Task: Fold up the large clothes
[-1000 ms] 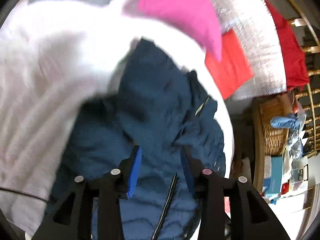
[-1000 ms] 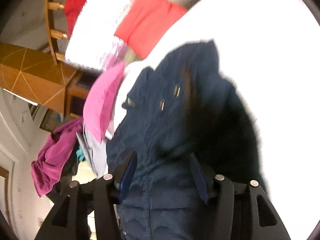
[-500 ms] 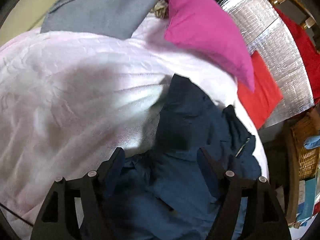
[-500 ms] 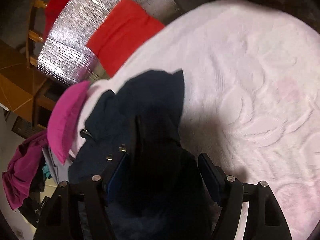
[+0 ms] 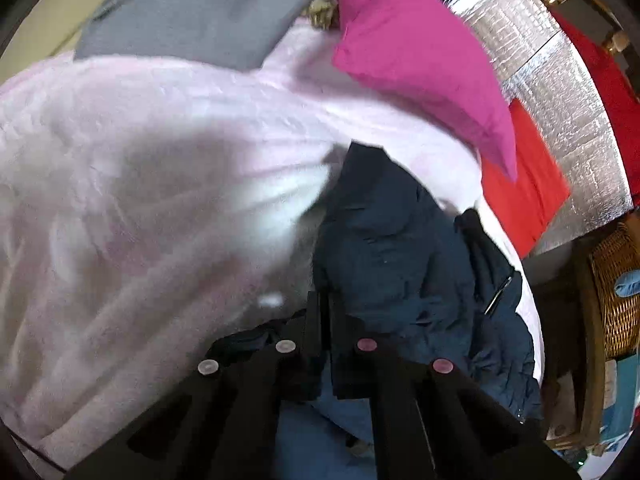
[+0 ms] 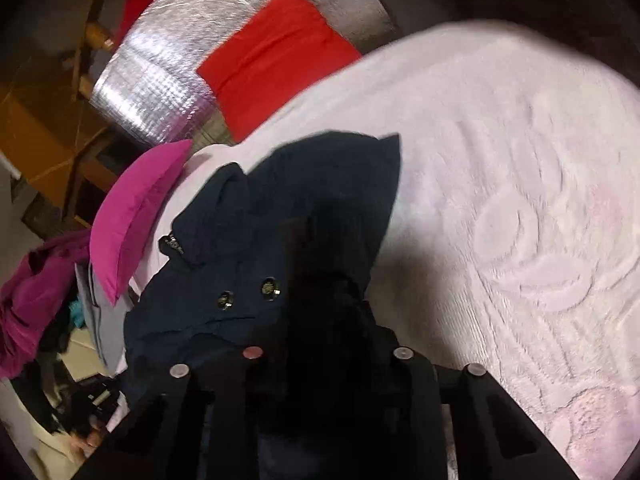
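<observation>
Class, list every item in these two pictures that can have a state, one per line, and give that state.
Navy jacket: crumpled, unfolded, on the blanket.
Left tongs: shut on the jacket.
Right tongs: closed into the jacket's dark fabric.
Pink blanket: spread flat.
Magenta pillow: lying at the blanket's edge.

A broad stretch of pale pink embossed bedspread point(image 6: 520, 208) lies bare to the right of the crumpled navy padded jacket point(image 6: 288, 216). At the far side, a bright magenta pillow point(image 5: 420, 60), a folded red cloth point(image 5: 524, 196) and a grey folded garment point(image 5: 200, 12) crowd the bedspread's edge.
</observation>
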`<state>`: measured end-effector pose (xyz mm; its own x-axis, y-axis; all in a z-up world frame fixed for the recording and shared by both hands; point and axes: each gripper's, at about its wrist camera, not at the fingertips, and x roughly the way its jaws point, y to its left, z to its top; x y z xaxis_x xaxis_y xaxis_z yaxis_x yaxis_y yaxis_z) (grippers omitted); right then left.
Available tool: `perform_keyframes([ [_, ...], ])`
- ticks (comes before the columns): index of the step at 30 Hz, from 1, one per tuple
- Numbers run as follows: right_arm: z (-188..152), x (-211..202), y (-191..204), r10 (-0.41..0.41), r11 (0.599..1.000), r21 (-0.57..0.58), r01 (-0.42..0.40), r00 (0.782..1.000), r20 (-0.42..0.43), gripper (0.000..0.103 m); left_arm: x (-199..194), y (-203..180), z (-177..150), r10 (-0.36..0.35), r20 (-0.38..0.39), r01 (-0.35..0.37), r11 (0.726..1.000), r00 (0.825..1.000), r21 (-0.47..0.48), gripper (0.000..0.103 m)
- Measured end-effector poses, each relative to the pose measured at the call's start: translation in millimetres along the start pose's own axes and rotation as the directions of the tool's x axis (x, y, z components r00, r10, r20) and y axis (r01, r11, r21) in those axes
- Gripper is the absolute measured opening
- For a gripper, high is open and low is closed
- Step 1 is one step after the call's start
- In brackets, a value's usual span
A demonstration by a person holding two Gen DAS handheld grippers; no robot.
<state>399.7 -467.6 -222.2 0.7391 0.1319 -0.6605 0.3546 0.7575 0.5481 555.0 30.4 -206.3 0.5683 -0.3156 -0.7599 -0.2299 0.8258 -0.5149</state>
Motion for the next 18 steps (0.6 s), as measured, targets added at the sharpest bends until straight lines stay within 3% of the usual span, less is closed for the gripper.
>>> perform_keyframes([
  [3,0.3,-9.3,7.3,0.028,1.000,-0.015,-0.027,0.998,0.048,0.027,-12.7,-0.4,0.1,0.042,0.039,-0.042,0.999,0.998,0.003,0.000],
  [5,-2.5,-0.4,1.0,-0.006,1.000,-0.009,0.007,0.999,0.032,0.027,-8.6,3.9,0.6,0.138,0.039,-0.139,0.990,0.990,0.011,0.000],
  [6,-4.2,9.7,-6.1,-0.032,0.999,0.007,0.032,0.999,0.001,0.027,0.4,10.4,-0.2,0.172,0.003,-0.172,0.985,0.985,0.004,0.000],
  [8,-7.0,18.6,-18.1,-0.011,0.998,0.054,0.012,1.000,-0.023,0.028,14.7,25.0,-1.6,0.129,-0.080,-0.134,0.989,0.988,-0.058,0.000],
  [12,-1.5,11.4,-19.9,0.021,0.996,0.092,-0.018,0.999,-0.033,0.033,-3.9,22.5,6.9,0.032,-0.020,-0.033,0.996,0.999,-0.078,0.000],
  [13,1.0,9.3,-20.1,0.021,0.995,0.099,-0.017,0.999,-0.038,0.039,-9.3,17.0,8.0,0.001,-0.011,-0.002,0.998,1.000,-0.069,0.003],
  [14,3.4,5.7,-22.2,0.028,0.994,0.109,-0.024,0.999,-0.034,0.046,-10.8,12.8,8.0,-0.026,-0.014,0.025,0.998,1.000,-0.059,0.009],
  [15,5.1,-0.5,-23.8,0.041,0.992,0.122,-0.039,0.999,-0.014,0.047,-10.5,7.9,7.4,-0.055,-0.022,0.054,0.998,0.998,-0.044,0.036],
  [16,9.0,-6.9,-25.7,0.050,0.989,0.137,-0.051,0.999,0.014,0.051,-8.4,3.8,6.6,-0.068,-0.036,0.067,0.997,0.997,-0.030,0.076],
  [17,12.4,-10.0,-26.6,0.054,0.987,0.148,-0.058,0.998,0.030,0.056,-3.4,-0.6,4.6,-0.068,-0.068,0.068,0.998,0.995,-0.012,0.089],
  [18,18.2,-13.1,-28.6,0.062,0.983,0.167,-0.070,0.997,0.049,0.057,-0.3,-3.3,0.5,-0.067,-0.089,0.066,0.998,0.994,-0.005,0.093],
])
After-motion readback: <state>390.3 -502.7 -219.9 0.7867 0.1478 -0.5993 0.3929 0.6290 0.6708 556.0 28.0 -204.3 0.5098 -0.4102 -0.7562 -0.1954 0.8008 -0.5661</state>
